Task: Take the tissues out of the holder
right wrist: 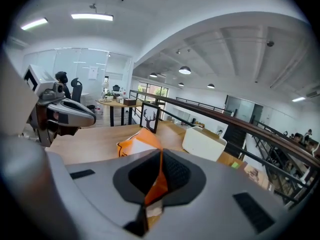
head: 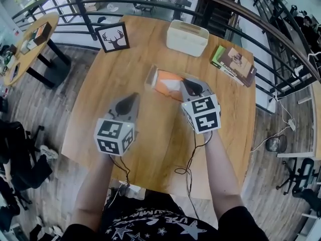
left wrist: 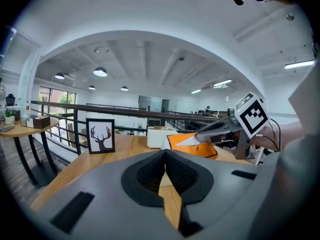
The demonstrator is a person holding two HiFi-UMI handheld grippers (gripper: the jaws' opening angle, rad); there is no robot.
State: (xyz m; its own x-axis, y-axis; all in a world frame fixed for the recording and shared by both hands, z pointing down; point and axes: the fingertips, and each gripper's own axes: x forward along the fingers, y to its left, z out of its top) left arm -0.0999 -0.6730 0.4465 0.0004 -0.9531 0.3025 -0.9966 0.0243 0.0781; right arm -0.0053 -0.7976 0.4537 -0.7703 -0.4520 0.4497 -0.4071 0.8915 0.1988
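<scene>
An orange tissue pack (head: 167, 82) lies mid-table, in front of the white tissue holder (head: 186, 37) at the far edge. My right gripper (head: 187, 86) is shut on the pack's near right end. In the right gripper view the orange wrapper (right wrist: 159, 181) is pinched between the jaws of the right gripper (right wrist: 160, 157), with the rest of the pack (right wrist: 136, 144) beyond. My left gripper (head: 132, 98) hovers to the pack's left, shut and empty. In the left gripper view its jaws (left wrist: 165, 157) meet, and the pack (left wrist: 194, 144) hangs from the right gripper (left wrist: 218, 129).
A framed deer picture (head: 113, 37) stands at the table's far left. A book (head: 233, 64) lies at the far right. A black railing (head: 150, 3) runs behind the table. Cables (head: 193, 154) trail over the near edge. A second round table (head: 30, 41) stands to the left.
</scene>
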